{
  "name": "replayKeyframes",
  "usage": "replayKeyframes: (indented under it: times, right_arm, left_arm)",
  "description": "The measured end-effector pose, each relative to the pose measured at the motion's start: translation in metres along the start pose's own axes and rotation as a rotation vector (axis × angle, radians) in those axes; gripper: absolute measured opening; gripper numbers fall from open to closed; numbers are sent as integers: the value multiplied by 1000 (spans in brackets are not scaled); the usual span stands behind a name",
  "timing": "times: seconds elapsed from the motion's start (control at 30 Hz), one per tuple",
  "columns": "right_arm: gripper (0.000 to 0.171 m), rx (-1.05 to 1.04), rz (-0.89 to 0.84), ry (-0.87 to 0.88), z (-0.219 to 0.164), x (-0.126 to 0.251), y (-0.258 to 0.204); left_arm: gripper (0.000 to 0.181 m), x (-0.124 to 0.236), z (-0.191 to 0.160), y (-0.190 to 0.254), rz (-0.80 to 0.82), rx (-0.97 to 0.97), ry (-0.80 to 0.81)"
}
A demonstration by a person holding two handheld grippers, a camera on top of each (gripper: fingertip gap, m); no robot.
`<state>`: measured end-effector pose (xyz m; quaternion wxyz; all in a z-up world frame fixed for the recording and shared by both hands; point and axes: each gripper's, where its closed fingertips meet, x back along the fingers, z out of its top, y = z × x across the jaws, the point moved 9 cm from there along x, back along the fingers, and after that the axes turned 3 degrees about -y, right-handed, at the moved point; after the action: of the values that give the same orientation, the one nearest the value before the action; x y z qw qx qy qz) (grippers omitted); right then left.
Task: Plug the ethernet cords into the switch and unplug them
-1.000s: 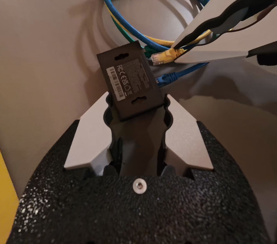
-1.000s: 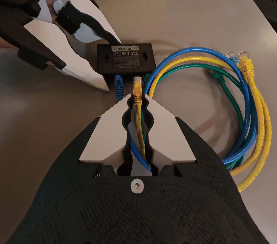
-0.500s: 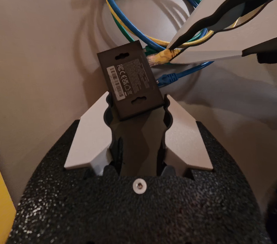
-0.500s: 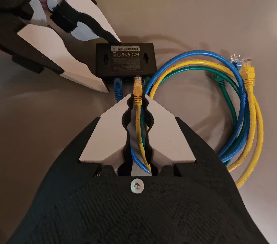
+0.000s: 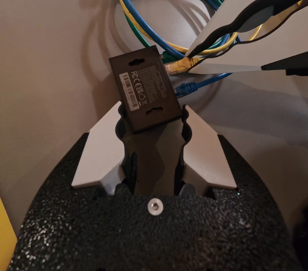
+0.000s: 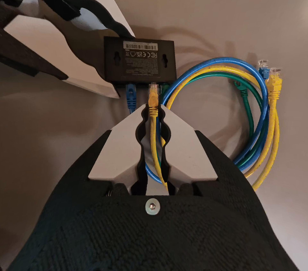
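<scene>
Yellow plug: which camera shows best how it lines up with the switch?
Right wrist view: the yellow plug points straight at the switch port row, held in the right gripper. Left wrist view shows it side-on, the port hidden.

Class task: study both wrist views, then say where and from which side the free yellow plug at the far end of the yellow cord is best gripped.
Grip the free yellow plug by its ribbed boot, just behind the clear tip, jaws closing across its sides. It lies flat on the table, so probably come from above; the blue plug lies close beside it.
</scene>
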<state>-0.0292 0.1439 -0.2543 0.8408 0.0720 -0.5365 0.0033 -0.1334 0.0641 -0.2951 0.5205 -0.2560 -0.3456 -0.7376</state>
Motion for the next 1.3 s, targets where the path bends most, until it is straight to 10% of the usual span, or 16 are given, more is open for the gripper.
replayKeyframes:
  times: [1.03,1.3]
  right_arm:
    - [10,-2,73,162,-16,58,-20]
    - [10,-107,47,266,-57,58,-26]
  left_arm:
    - [64,11,3,-21,-301,322,142]
    - [64,8,-6,2,-146,95,123]
